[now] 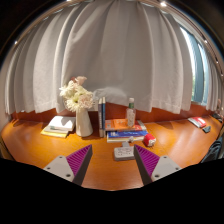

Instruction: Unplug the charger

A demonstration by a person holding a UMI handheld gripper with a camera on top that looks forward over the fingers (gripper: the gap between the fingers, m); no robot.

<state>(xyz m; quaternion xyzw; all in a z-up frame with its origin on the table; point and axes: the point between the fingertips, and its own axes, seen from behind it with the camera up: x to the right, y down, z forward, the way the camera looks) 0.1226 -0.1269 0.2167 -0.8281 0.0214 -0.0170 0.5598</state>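
The gripper [111, 165] hovered above the orange-brown wooden counter [170, 140] with its two fingers spread wide and nothing between them, each finger showing a magenta pad [80, 159] on its inner face. Just ahead of the fingers, between their tips, a small white block-shaped charger [124, 152] lay on the counter, apart from both fingers; whether a cable ran from it could not be told. Right behind the charger sat a low stack of books with a blue cover on top [126, 133], and a slim pale bottle [130, 112] stood upright behind that stack. To the left of the stack a few tall books [101, 117] stood on end beside a pale vase holding white flowers [79, 100]. Further left, toward the counter's left end, a flat pile of light-coloured books [59, 126] rested. Near the counter's right end lay a red and white flat object [200, 123], too small to identify. White pleated curtains [110, 50] hung along the counter's back edge.
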